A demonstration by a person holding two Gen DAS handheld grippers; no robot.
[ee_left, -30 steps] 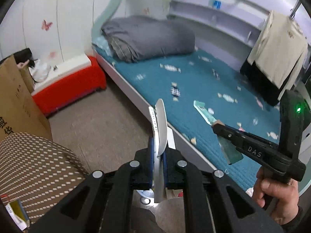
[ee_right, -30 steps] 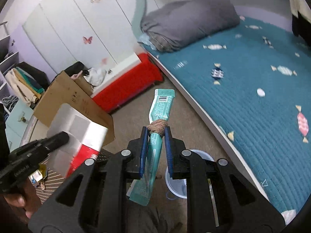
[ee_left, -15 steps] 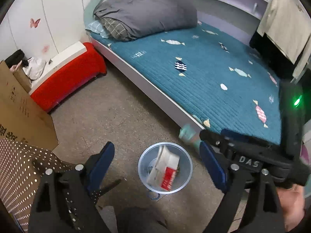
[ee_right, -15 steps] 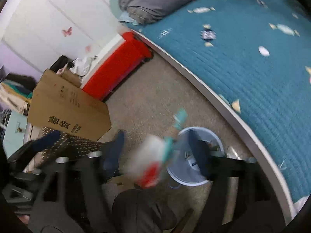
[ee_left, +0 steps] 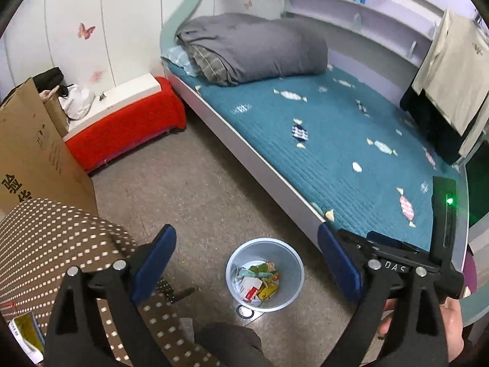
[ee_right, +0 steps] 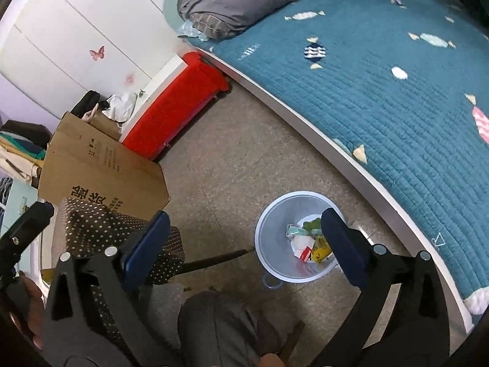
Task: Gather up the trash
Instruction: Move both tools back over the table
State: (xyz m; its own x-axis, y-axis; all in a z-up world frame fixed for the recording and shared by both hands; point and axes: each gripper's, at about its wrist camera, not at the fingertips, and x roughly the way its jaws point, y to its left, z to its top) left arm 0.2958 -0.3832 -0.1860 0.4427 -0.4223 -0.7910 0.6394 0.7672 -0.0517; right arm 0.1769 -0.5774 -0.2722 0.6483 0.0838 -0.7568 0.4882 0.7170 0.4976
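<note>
A small pale blue trash bin (ee_left: 265, 247) stands on the floor beside the bed; it also shows in the right wrist view (ee_right: 275, 214). Inside lie a white and red box (ee_left: 249, 287), a teal tube (ee_right: 295, 230) and several green and yellow wrappers (ee_left: 266, 290). My left gripper (ee_left: 246, 263) is open and empty, held above the bin. My right gripper (ee_right: 241, 246) is open and empty, also above the bin. The right gripper's body (ee_left: 397, 260) shows at the right of the left wrist view.
A bed with a teal quilt (ee_left: 336, 153) and folded grey duvet (ee_left: 253, 49) runs along the right. A red bench (ee_left: 122, 128), a cardboard box (ee_left: 33, 159) and a dotted brown chair seat (ee_left: 61, 244) stand to the left. My knee (ee_right: 220, 330) is below.
Both grippers opened. The white and red box dropped from the left gripper and the teal tube from the right gripper into the bin. Both grippers then lifted slightly.
</note>
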